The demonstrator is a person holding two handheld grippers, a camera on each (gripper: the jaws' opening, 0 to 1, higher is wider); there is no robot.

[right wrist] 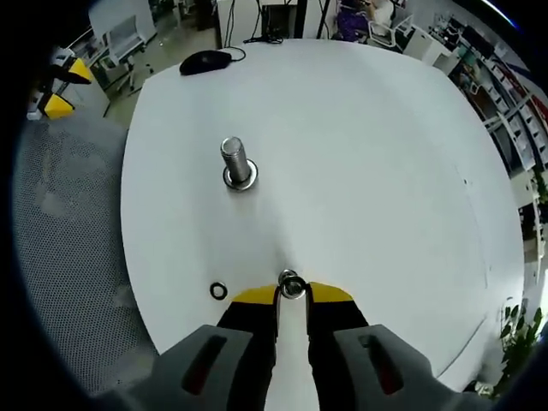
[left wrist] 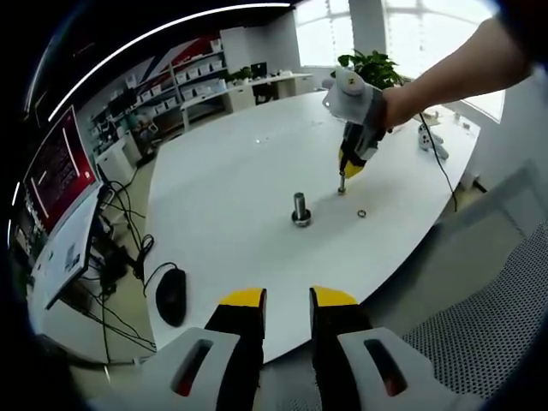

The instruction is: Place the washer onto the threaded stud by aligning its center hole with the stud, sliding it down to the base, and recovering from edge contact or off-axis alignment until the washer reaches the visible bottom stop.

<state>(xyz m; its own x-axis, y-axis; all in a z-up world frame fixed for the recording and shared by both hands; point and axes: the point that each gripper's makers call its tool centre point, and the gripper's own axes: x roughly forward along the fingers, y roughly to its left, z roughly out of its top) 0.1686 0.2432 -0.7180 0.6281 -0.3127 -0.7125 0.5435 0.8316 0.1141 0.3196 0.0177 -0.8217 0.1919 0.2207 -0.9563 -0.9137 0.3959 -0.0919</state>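
Right claw pinches a washer.
Stud waits at eleven o'clock; keep it flat, hole over top.

White table, silver stud, black mouse (yellow-tipped right hand-held gripper).

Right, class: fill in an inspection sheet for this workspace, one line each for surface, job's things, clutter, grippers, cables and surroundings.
Surface: white table, mostly bare.
Job's things: threaded stud upright, a washer already at its base; held washer; spare washer lying flat on the table.
Clutter: black mouse near the table edge.
Grippers: right gripper shut on the held washer, short of the stud; left gripper open, empty, off the table.
Cables: mouse cable; black cable over the far edge.
Surroundings: shelving, monitor, potted plant.
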